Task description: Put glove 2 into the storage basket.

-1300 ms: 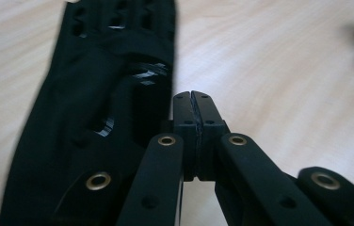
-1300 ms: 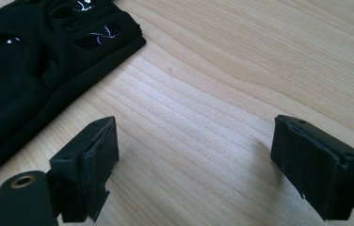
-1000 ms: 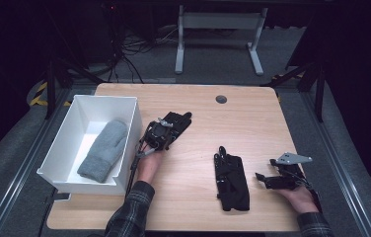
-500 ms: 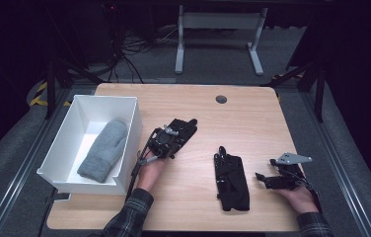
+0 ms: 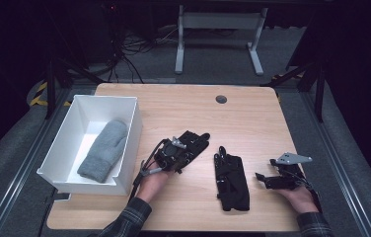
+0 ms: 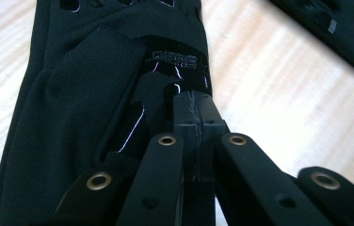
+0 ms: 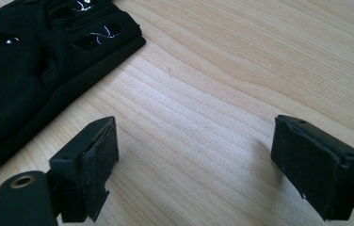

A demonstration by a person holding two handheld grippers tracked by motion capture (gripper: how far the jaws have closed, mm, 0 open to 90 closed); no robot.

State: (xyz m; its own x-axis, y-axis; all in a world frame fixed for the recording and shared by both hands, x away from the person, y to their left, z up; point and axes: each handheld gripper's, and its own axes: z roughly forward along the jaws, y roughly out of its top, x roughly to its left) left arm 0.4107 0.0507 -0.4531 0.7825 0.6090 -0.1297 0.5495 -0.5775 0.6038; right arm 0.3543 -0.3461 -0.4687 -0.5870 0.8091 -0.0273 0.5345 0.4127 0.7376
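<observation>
Left gripper (image 5: 186, 147) clamped shut on one black glove (image 6: 95, 70); right gripper (image 7: 194, 165) wide open, empty, second glove (image 5: 231, 178) just beside. Grey mitten (image 5: 103, 149) already binned.

The black glove (image 6: 95, 117) bears a small, unreadable logo.

A white bin (image 5: 129, 129) stood at the left edge of a wooden table (image 5: 252, 118), with a grey mitten (image 5: 103, 150) lying lengthwise inside it. A dark round grommet (image 5: 221, 99) sat near the table's far edge. Beyond the table, white desk legs (image 5: 218, 39) and tangled cables (image 5: 129, 54) rested on the floor.
</observation>
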